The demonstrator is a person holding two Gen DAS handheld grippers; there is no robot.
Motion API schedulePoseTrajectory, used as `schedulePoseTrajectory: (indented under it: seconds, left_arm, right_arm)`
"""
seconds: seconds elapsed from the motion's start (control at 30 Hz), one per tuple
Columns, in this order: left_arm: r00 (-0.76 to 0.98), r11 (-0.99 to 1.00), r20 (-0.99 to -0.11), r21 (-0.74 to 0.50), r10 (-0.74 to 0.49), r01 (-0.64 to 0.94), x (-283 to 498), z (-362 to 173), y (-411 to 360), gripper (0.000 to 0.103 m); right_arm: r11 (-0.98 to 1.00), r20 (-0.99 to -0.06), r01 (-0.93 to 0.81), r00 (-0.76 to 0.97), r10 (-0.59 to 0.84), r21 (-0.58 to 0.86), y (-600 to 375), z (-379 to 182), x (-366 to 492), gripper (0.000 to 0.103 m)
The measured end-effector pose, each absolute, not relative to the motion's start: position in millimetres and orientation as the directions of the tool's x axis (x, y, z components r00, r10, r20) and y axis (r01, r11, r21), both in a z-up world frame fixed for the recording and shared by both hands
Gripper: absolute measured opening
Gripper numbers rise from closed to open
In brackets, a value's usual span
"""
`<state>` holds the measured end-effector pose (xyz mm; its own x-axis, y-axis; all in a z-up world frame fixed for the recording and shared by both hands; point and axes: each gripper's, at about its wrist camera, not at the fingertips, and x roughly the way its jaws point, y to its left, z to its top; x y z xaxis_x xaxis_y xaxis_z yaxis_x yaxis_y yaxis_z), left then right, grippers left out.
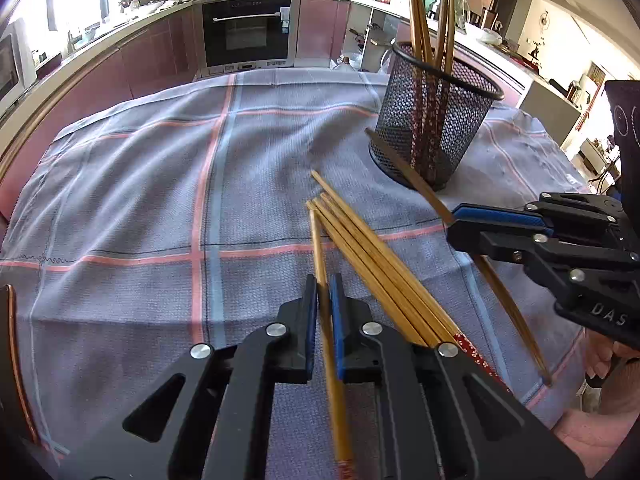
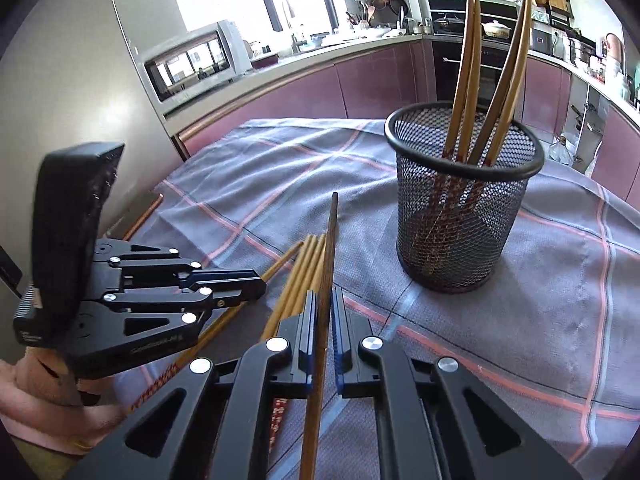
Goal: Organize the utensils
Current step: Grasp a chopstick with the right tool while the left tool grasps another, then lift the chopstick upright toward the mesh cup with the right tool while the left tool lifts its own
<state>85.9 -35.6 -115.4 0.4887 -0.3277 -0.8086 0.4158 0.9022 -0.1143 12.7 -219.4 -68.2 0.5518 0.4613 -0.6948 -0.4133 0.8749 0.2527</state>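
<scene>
A black mesh holder stands on the checked cloth with several bamboo chopsticks upright in it. Several loose chopsticks lie on the cloth in front of it. My left gripper is shut on one chopstick at the left edge of that pile; it also shows in the right wrist view. My right gripper is shut on another chopstick, held above the cloth with its tip pointing toward the holder; it also shows in the left wrist view.
The grey checked cloth covers the table. Kitchen counters, an oven and a microwave lie beyond the table's far edge. A copper-rimmed edge shows at the left.
</scene>
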Motion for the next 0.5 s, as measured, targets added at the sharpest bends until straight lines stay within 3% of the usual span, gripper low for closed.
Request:
schedulePoseTrajectory:
  seconds: [0.5]
  left_arm:
    - [0.527, 0.831, -0.671, -0.260, -0.522, 0.491, 73.2, -47.8, -13.5, 0.007]
  right_arm:
    - [0.863, -0.548, -0.408, 0.666, 0.505, 0.299, -257.0, -18.2, -2.1, 0.005]
